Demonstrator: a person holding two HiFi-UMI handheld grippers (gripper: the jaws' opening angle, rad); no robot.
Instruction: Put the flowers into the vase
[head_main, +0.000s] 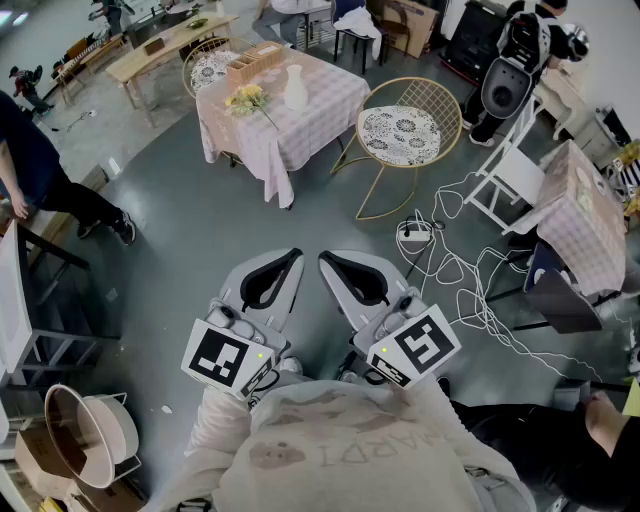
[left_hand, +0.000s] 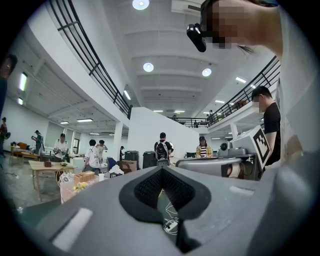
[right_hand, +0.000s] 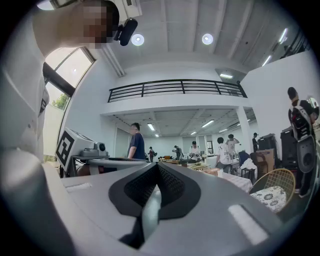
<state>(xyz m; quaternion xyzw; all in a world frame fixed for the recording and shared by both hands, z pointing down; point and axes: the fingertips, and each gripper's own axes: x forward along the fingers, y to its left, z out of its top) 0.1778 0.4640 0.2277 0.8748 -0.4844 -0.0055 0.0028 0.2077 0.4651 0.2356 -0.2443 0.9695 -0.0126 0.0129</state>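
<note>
Far ahead in the head view stands a table with a pink checked cloth (head_main: 300, 130). On it lie yellow flowers (head_main: 247, 98) beside a white vase (head_main: 295, 88). My left gripper (head_main: 289, 262) and right gripper (head_main: 331, 264) are held side by side close to my chest, well short of the table. Both are shut with nothing in them. The left gripper view shows its jaws closed (left_hand: 161, 170), with the flowers (left_hand: 80, 186) and vase (left_hand: 100, 177) small in the distance at left. In the right gripper view the jaws (right_hand: 159, 166) are also closed and empty.
A wooden box (head_main: 255, 62) sits on the table behind the flowers. A gold wire chair (head_main: 400, 135) stands to its right, and white cables (head_main: 450, 265) trail over the grey floor. A person (head_main: 30, 170) is at left, a second clothed table (head_main: 580, 215) at right.
</note>
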